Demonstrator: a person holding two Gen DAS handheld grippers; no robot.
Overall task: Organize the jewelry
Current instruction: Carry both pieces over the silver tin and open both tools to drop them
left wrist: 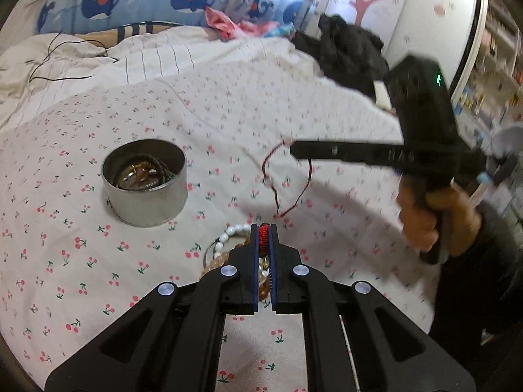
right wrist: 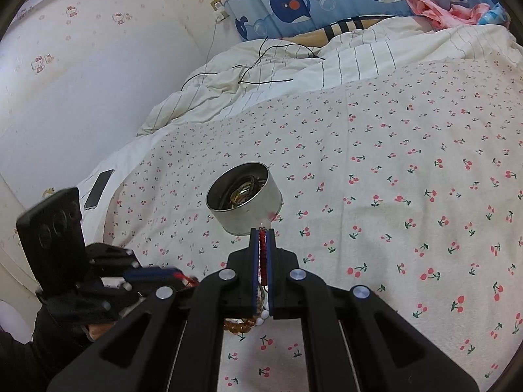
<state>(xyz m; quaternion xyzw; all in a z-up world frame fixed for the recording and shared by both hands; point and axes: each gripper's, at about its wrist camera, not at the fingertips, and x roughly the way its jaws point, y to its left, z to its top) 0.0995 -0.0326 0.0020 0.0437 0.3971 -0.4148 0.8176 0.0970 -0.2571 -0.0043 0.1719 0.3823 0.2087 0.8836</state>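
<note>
A round metal tin [left wrist: 145, 184] with jewelry inside stands on the cherry-print bed cover; it also shows in the right wrist view [right wrist: 244, 197]. My left gripper [left wrist: 264, 228] is shut on a red beaded piece [left wrist: 263, 237], above a white bead bracelet [left wrist: 228, 233] and an amber bead bracelet [left wrist: 215, 259]. My right gripper [right wrist: 262, 230] is shut on a red cord bracelet [right wrist: 261, 251], whose loop [left wrist: 278, 183] hangs from its fingers in the left wrist view. White and amber beads [right wrist: 248, 323] lie under the right gripper.
A phone [right wrist: 98, 192] lies at the bed's left edge. A rumpled striped duvet [right wrist: 294, 75] with a black cable [right wrist: 261, 65] sits at the back. Dark clothing [left wrist: 346, 49] lies at the far right. Shelves [left wrist: 497, 75] stand beside the bed.
</note>
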